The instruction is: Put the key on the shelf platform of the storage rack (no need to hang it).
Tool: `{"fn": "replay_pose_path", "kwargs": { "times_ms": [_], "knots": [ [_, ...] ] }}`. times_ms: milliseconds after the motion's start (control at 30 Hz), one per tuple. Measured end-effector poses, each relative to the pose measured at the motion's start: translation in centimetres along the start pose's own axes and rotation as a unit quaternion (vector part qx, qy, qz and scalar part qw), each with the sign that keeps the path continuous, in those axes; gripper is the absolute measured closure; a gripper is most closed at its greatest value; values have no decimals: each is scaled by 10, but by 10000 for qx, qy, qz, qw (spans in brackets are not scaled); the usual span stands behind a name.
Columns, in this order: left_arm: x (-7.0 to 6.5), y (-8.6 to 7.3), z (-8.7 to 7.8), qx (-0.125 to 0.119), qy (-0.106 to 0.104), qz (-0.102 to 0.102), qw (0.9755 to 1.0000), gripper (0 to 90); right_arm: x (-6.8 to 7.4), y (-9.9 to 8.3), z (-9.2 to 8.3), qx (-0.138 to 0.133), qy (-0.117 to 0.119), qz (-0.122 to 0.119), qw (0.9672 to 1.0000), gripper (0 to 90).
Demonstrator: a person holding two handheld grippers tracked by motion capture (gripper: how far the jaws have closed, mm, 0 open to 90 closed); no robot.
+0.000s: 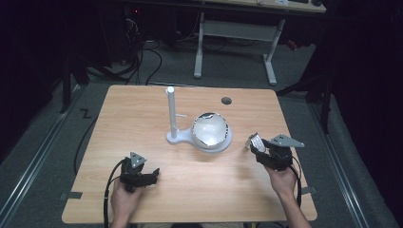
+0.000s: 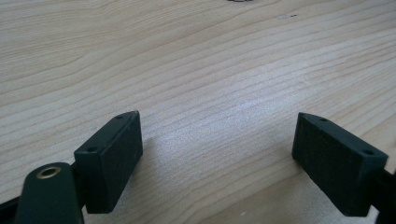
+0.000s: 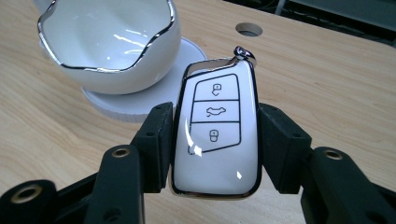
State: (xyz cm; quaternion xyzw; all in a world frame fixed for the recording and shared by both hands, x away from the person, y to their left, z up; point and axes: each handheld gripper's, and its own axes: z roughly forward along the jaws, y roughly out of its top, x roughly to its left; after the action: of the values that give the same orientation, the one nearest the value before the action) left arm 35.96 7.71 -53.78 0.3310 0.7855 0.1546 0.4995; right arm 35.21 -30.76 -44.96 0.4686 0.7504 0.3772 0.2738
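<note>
A white car key fob with a chrome rim and three button icons sits upright between the black pads of my right gripper, which is shut on its sides. In the high view that gripper hovers right of the bowl with the fob at its tip. The white bowl with a wavy silver rim rests on a round white base joined to an upright white post. My left gripper lies low on the table at front left, jaws open with bare wood between them.
The wooden table has a round cable hole behind the bowl. Tape marks sit at its front corners. Cables trail from both grippers over the front edge. A white desk frame stands on the floor beyond.
</note>
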Motion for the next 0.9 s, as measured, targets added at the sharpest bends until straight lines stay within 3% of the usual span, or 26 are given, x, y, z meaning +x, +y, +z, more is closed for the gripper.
{"fn": "replay_pose_path", "kwargs": {
  "times_ms": [433,900],
  "knots": [
    [0,0,0,3,1,-12,10000,164,14,15,-17,-196,340,-35,9992,496],
    [0,0,0,2,1,-7,10000,164,25,26,-24,-287,661,-86,9974,496]
  ]
}}
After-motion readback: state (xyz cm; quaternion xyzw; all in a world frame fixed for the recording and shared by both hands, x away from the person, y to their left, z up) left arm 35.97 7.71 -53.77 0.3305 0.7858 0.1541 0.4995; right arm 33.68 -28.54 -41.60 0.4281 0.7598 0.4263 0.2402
